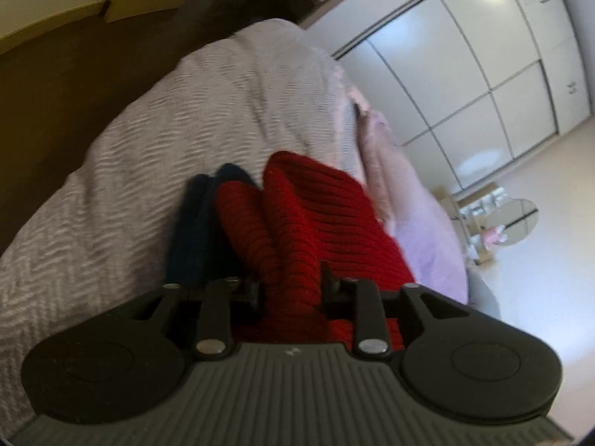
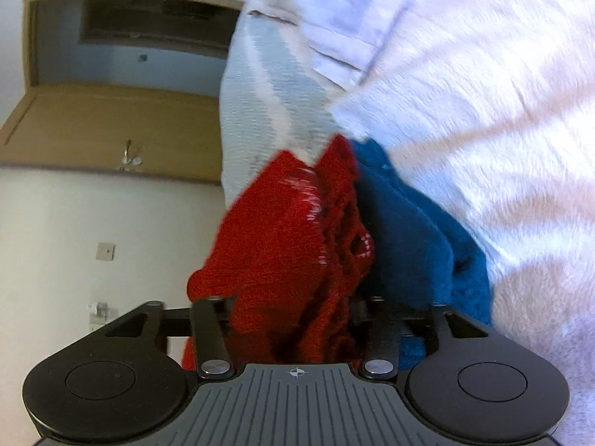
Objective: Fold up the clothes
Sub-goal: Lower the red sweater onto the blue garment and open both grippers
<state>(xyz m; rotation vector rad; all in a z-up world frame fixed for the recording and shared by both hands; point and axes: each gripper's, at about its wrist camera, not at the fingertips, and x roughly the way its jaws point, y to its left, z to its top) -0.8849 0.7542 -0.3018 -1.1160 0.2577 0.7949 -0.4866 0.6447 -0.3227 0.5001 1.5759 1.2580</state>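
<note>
A red ribbed knit garment lies bunched on the bed and runs back between the fingers of my left gripper. The knit narrows where both fingers touch it, so the gripper is shut on it. A dark blue garment lies just left of the red one. In the right wrist view the red garment hangs in loose folds across my right gripper. Its jaws stand wide with the knit slack between them, and their tips are mostly hidden. The blue garment sits right of it.
The bed has a grey zigzag-textured cover and a fluffy pink blanket along its far side. White wardrobe doors and a small round glass table stand beyond. A wooden door shows at the left.
</note>
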